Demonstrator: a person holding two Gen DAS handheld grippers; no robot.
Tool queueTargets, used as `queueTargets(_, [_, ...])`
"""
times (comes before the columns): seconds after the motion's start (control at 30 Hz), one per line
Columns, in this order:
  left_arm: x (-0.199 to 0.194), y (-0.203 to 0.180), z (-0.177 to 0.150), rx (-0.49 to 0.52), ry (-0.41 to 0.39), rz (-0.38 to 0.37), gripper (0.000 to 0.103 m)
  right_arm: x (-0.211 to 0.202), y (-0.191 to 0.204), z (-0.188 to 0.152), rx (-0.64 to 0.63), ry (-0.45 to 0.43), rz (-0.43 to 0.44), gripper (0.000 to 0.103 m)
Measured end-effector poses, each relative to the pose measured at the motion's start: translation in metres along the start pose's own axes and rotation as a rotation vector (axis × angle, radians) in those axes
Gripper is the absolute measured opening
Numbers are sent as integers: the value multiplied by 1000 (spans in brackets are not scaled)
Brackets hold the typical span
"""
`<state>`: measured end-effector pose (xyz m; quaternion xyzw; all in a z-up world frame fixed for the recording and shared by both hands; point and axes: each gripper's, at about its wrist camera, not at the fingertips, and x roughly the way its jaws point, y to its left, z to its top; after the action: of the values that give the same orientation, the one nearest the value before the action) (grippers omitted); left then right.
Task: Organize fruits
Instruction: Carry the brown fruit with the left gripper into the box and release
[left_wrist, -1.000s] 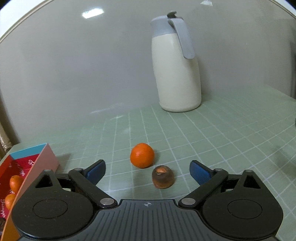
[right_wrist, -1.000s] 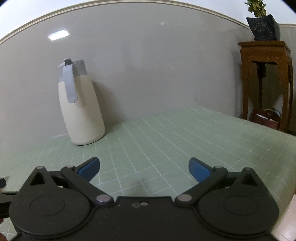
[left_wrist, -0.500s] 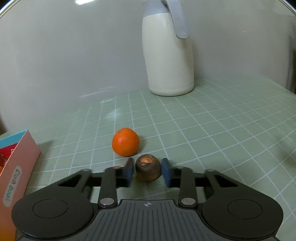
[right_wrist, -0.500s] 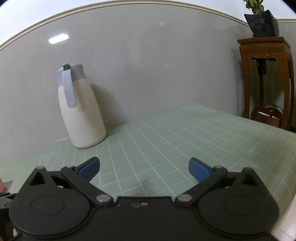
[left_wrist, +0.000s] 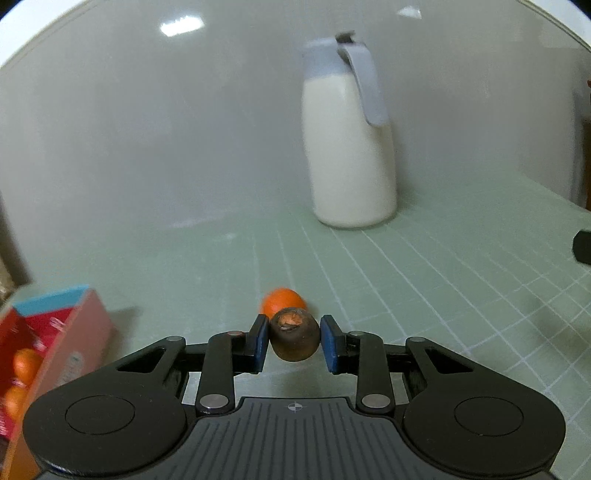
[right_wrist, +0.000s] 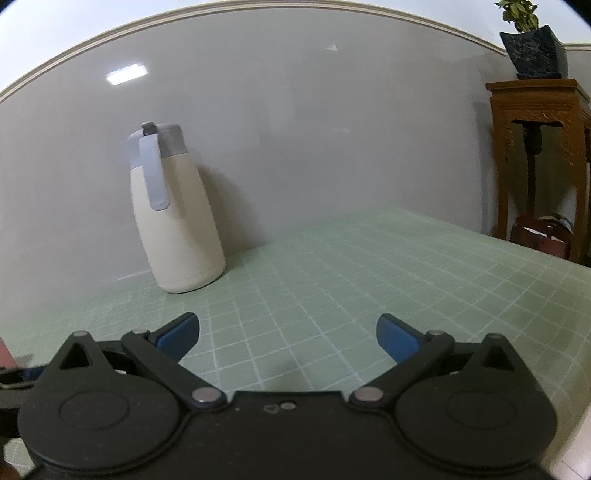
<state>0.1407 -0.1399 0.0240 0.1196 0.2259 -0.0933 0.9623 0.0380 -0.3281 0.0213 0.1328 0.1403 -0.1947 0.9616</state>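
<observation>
Two claws show in the views, and only one is at work. The left claw has its blue pads pressed against both sides of a small dark brown fruit with a scuffed orange patch on top — a firm grip, with the fruit between the tips above the green gridded surface.

Taking the cream jug with the grey lid and handle as the landmark: it stands upright at the back of the surface, against the pale wall. The gripped brown fruit is well in front of the jug and a little to its left. An orange fruit lies on the surface just behind the brown one, partly hidden by it, on the jug's side of it. Far to the jug's left and nearer the camera is a red and pink box with a blue edge, holding blurred orange fruits.

In the right wrist view the right claw is spread wide with nothing between its pads — it hangs over bare surface, in front of the jug and to its right. Well to the jug's right, past the surface's edge, a wooden stand carries a dark plant pot.
</observation>
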Motion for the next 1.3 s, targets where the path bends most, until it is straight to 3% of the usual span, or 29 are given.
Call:
queueTargets(0.23, [-29, 38, 2, -16, -69, 103, 31, 0, 20, -4, -34, 6, 32, 103])
queueTargets(0.43, [-41, 81, -4, -46, -77, 195, 31, 0, 47, -9, -87, 15, 68, 103])
queueTargets(0.97, [-45, 189, -39, -191, 11, 409, 31, -1, 131, -36, -229, 51, 205, 103])
queueTargets(1.3, [-38, 226, -60, -252, 75, 469, 31, 3, 166, -50, -282, 75, 263, 103])
